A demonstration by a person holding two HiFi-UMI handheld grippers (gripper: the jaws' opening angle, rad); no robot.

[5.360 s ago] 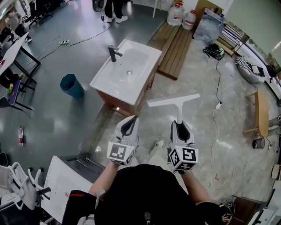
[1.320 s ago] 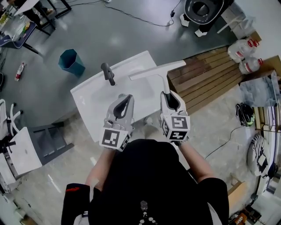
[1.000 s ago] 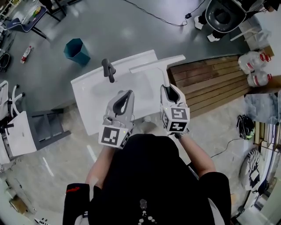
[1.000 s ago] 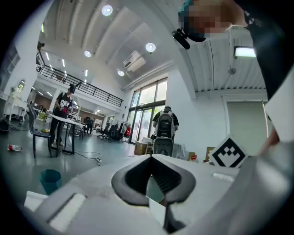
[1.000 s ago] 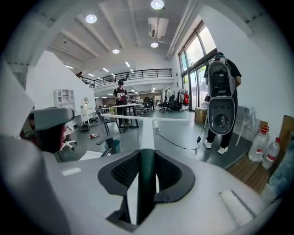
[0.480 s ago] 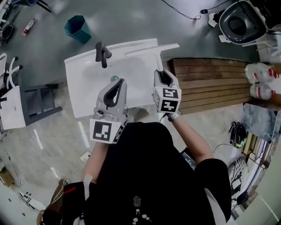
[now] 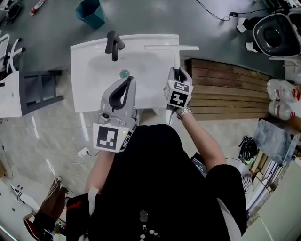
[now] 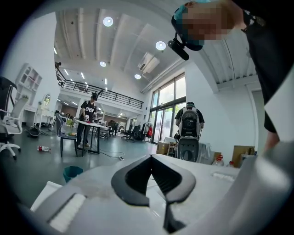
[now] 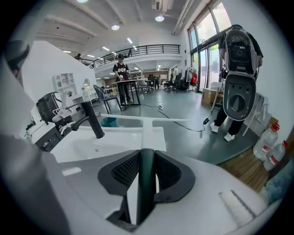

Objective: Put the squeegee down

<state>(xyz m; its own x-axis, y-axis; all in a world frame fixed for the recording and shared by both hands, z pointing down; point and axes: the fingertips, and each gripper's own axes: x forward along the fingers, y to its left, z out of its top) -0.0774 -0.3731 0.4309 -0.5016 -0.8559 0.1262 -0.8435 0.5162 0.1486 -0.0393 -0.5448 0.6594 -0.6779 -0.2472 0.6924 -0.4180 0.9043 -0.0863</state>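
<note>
The squeegee has a long white blade [image 7: 171, 47] and a dark handle [image 9: 146, 183]. My right gripper [image 7: 176, 71] is shut on that handle and tilts down over the right side of the white sink [image 7: 89, 70]. In the right gripper view the blade [image 9: 142, 120] lies crosswise above the sink's far right rim [image 9: 158, 133]; whether it touches the rim I cannot tell. My left gripper [image 7: 126, 81] hovers over the basin's front near the drain [image 7: 124, 73]. Its jaws [image 8: 150, 157] meet at the tips with nothing between them.
A dark faucet [image 7: 113, 44] stands at the sink's back. A wooden slatted platform [image 7: 225, 89] adjoins the sink on the right, with water jugs [image 7: 282, 96] and a toilet [image 7: 275, 30] beyond. A teal bin [image 7: 91, 10] stands behind; grey steps [image 7: 33, 89] are at left.
My right gripper has come down with the squeegee, bringing the blade from above the basin to the sink's back right corner. The left gripper has stayed over the basin.
</note>
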